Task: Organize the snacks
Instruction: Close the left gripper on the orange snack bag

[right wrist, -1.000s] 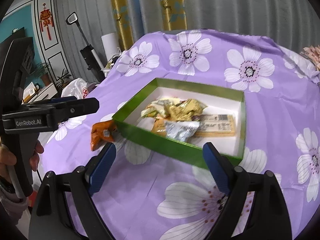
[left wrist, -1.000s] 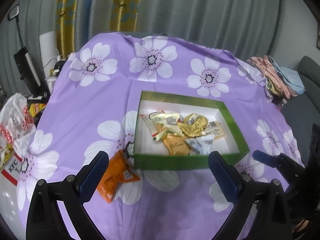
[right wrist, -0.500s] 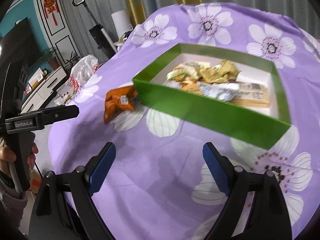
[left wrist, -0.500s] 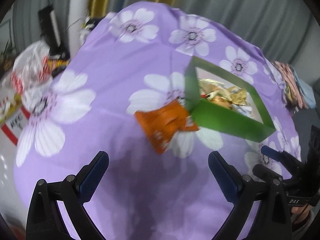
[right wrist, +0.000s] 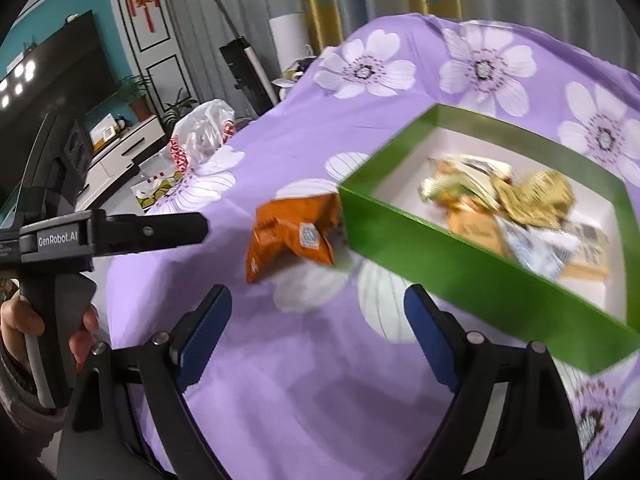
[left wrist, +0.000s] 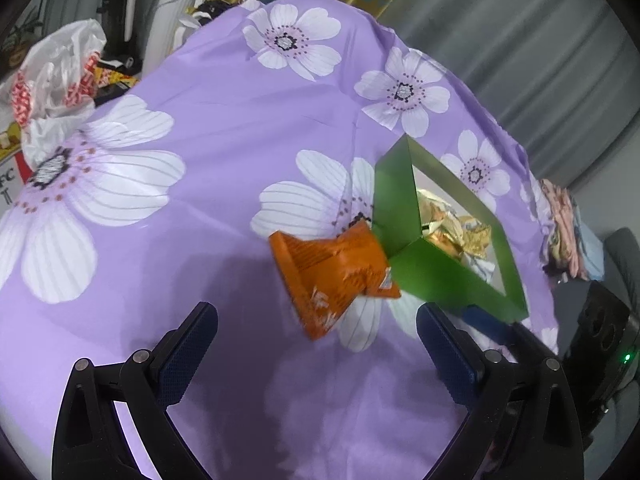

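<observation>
From the left wrist view, the left gripper stands wide open with nothing between its blue pads, hovering over the purple flowered cloth. The orange snack packet lies just ahead of the fingertips and a little toward the right finger, its far corner touching the near corner of the green box; gold and silver wrapped snacks lie inside the box, ahead and to the right. Part of the right gripper shows at the lower right edge. From the right wrist view, the right gripper is likewise spread wide and empty, with the orange snack packet ahead between its fingers, slightly left of centre, and the green box ahead to the right holding the wrapped snacks. The left gripper reaches in from the left. Both grippers appear aimed at the same packet, so they could collide over it. The packet looks puffy and slick; a shallow pinch may squirt it away, nudge the box, or snag the loose cloth.
</observation>
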The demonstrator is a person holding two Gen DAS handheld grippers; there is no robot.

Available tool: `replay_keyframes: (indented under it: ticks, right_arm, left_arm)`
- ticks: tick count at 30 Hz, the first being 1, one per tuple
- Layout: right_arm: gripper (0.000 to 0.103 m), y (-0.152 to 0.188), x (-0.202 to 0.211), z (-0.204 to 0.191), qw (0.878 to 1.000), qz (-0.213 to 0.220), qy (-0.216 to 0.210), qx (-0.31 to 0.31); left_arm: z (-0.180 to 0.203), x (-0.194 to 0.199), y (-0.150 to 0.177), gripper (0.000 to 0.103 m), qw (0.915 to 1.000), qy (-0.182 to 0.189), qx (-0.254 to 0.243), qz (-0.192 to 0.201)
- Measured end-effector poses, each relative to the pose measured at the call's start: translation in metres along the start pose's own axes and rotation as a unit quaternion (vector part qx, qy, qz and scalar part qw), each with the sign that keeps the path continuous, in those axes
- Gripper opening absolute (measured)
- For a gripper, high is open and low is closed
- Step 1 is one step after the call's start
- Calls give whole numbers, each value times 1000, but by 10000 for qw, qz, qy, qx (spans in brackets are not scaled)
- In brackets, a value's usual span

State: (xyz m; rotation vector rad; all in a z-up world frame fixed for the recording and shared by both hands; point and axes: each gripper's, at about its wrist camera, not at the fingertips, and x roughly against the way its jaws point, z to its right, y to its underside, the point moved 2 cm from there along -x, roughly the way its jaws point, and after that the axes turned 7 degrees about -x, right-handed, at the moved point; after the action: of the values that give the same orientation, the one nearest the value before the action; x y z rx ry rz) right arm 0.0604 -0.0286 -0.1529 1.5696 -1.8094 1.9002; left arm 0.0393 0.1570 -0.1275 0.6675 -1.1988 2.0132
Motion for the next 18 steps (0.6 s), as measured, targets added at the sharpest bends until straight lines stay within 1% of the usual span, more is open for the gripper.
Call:
replay_keyframes:
  ticks: [4,8,10,15,18]
  right_arm:
    - [82,-8,-19,-2,9998,-128,-178,-33]
    - [82,-13,-31,-3,9989,-175,-393,-187]
    - [83,-16,-38,-5,9986,-186,-438,-217]
    - [83,-22,-57,-8,9973,-289,-576,-352]
    - [83,-23,-69,-9,9960,-460,-643,-424]
  left_arm:
    - [-9,-18,-10,99,9983,364,406,-191]
    - [-10,-26,-16,99,9971,457,570,-195]
    - [-8,-31,-19,99,9963,545,600,-273]
    - [-10,-43,-24,99,9956,550,659,-363]
    - [-13,-49,-25,99,9951,562,682,-439]
